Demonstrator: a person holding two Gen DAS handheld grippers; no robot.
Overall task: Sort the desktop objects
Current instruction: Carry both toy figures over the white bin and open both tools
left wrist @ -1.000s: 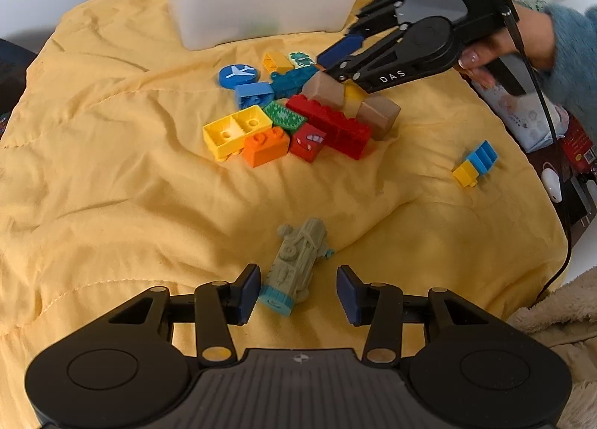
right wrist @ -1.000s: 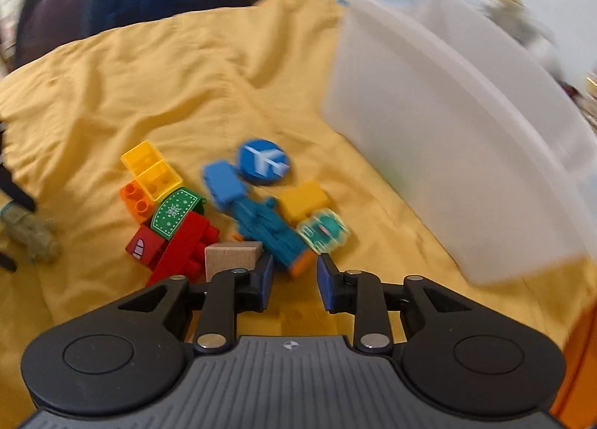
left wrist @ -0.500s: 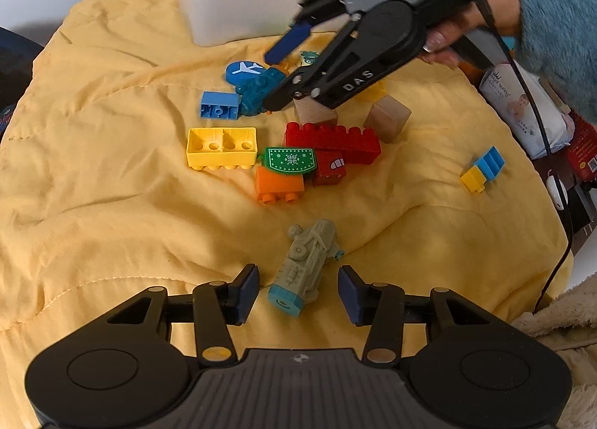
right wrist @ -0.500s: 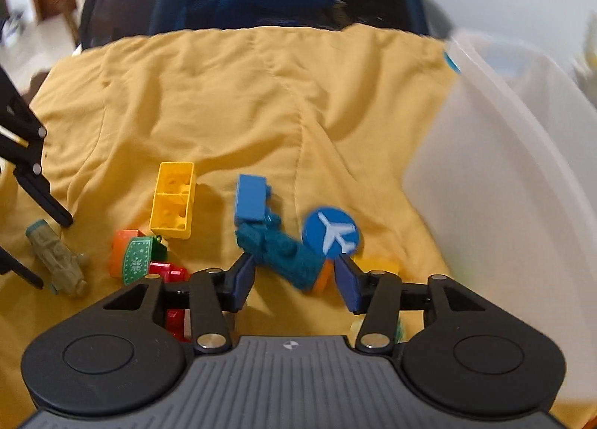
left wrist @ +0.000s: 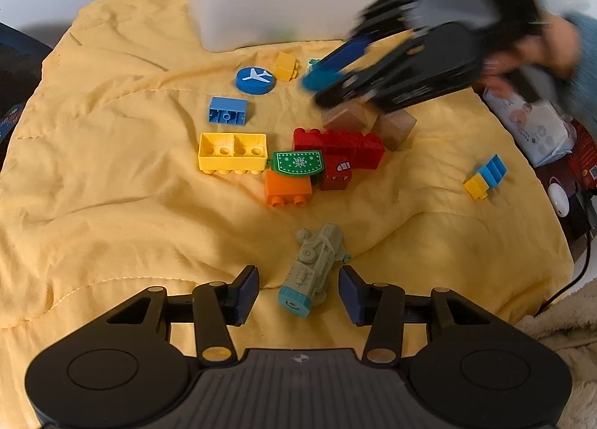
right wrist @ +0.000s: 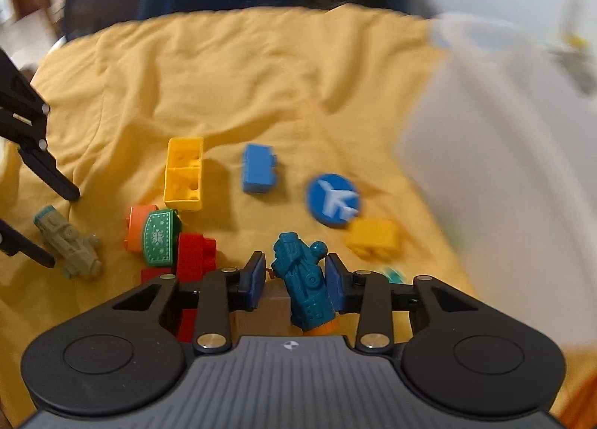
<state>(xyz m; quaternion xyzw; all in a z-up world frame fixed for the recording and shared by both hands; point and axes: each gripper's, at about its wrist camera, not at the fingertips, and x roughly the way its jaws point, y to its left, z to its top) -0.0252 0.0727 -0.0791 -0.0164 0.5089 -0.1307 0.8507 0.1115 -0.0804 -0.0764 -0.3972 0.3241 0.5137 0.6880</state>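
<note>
My left gripper (left wrist: 298,289) is open, its fingers on either side of a grey-green toy train (left wrist: 315,268) with a blue end, lying on the yellow cloth (left wrist: 112,186). My right gripper (right wrist: 294,277) has a teal toy train (right wrist: 302,279) between its fingers; the train touches the right pad and a gap shows on the left. In the left wrist view the right gripper (left wrist: 332,81) is blurred above the wooden blocks (left wrist: 347,117), with the teal train (left wrist: 317,78) at its tips. The white bin (left wrist: 283,3) stands at the back.
Loose pieces lie mid-cloth: a yellow brick (left wrist: 233,152), blue brick (left wrist: 227,111), blue airplane disc (left wrist: 255,80), small yellow brick (left wrist: 285,65), orange brick (left wrist: 287,188), green tile (left wrist: 298,163), red bricks (left wrist: 335,147). A blue-yellow piece (left wrist: 485,177) lies right.
My right gripper closed in around the teal train and moved right, away from the airplane disc and blue brick. My left gripper stayed open around the grey-green train.
</note>
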